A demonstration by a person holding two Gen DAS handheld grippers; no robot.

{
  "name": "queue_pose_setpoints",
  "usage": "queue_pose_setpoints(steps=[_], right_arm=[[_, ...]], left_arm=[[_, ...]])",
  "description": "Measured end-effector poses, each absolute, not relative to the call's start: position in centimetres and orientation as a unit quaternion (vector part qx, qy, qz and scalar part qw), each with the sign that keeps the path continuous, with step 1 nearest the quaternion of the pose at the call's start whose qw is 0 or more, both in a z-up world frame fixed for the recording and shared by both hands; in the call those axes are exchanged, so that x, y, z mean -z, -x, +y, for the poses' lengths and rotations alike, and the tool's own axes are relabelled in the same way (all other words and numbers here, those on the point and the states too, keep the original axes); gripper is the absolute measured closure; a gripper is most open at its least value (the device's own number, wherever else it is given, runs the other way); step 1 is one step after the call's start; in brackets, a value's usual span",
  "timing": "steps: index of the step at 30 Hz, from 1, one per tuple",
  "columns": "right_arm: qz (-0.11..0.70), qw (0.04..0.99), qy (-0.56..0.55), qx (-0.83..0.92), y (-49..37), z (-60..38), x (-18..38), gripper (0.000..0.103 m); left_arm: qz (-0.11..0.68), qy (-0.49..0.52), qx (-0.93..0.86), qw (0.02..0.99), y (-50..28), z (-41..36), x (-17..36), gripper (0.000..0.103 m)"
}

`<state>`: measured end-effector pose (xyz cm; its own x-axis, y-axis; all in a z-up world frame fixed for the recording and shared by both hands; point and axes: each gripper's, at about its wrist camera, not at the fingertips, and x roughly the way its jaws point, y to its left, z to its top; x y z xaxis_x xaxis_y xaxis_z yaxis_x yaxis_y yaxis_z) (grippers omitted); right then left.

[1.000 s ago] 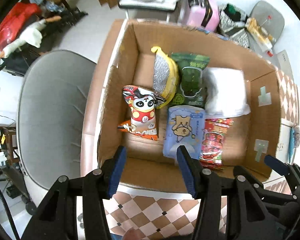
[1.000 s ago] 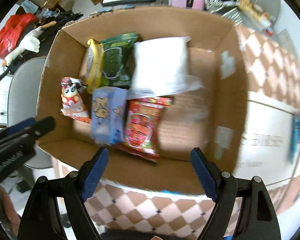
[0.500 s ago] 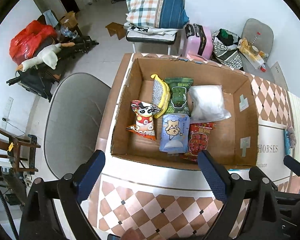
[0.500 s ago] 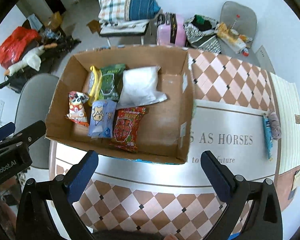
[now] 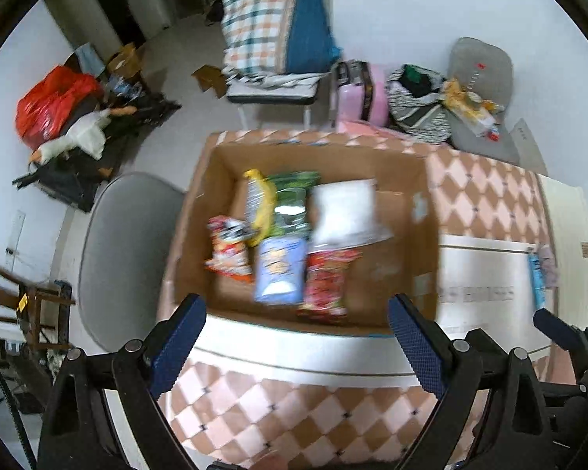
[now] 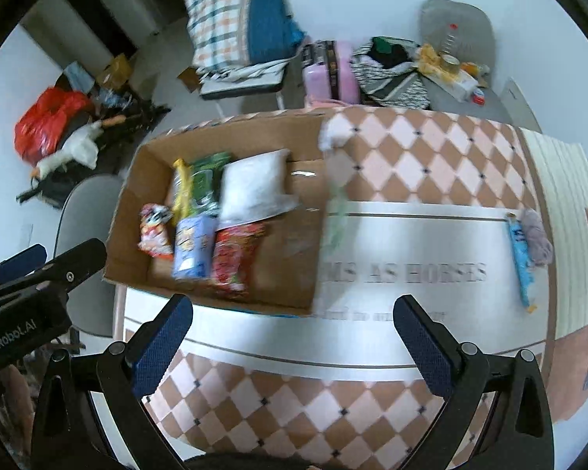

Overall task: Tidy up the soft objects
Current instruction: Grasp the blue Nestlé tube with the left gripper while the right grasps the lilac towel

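Six soft packs in cardboard box (image 5: pixel 215 180), beyond spread, empty jaws.

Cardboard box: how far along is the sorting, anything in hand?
Done: six soft packs lie in the cardboard box, among them the white pouch, the red snack bag and the blue pack. In hand: nothing; the left gripper and the right gripper are both open and empty, above the table. Left: a blue packet and a grey cloth lie on the table outside the box.
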<state>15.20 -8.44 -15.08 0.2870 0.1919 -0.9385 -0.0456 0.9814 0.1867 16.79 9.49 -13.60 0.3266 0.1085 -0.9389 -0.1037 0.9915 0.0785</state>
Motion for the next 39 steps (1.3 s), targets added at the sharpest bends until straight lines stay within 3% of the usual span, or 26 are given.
queue_pose_setpoints(steps=[8,15,18,22,27,32,34,36,39], right_arm=[[0.597,0.799,-0.058,0.042,-16.2,-25.1,15.3,0.0],[0.664,0.733,-0.106,0.103,-19.4,-39.5,23.7,0.001],[0.673,0.719,-0.14,0.104,-20.3,-44.0,26.4,0.007],[0.679,0.702,-0.187,0.102,-21.3,-48.4,28.6,0.032],[0.677,0.697,-0.201,0.127,-21.1,-52.5,28.7,0.033],[0.679,0.693,-0.196,0.141,-20.9,-55.2,29.1,0.033],[0.684,0.692,-0.186,0.138,-21.2,-55.1,29.5,0.033],[0.688,0.69,-0.186,0.13,-21.4,-55.2,29.8,0.032],[0.695,0.687,-0.18,0.112,-22.4,-54.2,30.4,0.032]], left_arm=[[0.632,-0.011,0.046,0.774,-21.7,-4.8,18.0,0.008],[0.727,-0.013,0.086,0.682,-24.7,-17.2,29.0,0.01],[0.747,-0.005,0.091,0.659,-25.6,-21.2,32.1,0.018],[0.776,0.022,0.107,0.621,-26.9,-26.1,35.6,0.03],[0.793,0.035,0.132,0.594,-27.9,-31.9,38.1,0.03],[0.792,-0.027,0.138,0.594,-28.2,-36.2,40.2,0.03],[0.788,-0.061,0.132,0.599,-28.4,-36.9,40.7,0.034],[0.773,-0.095,0.135,0.612,-28.4,-37.1,40.3,0.057],[0.765,-0.135,0.134,0.615,-28.5,-35.5,40.3,0.059]])
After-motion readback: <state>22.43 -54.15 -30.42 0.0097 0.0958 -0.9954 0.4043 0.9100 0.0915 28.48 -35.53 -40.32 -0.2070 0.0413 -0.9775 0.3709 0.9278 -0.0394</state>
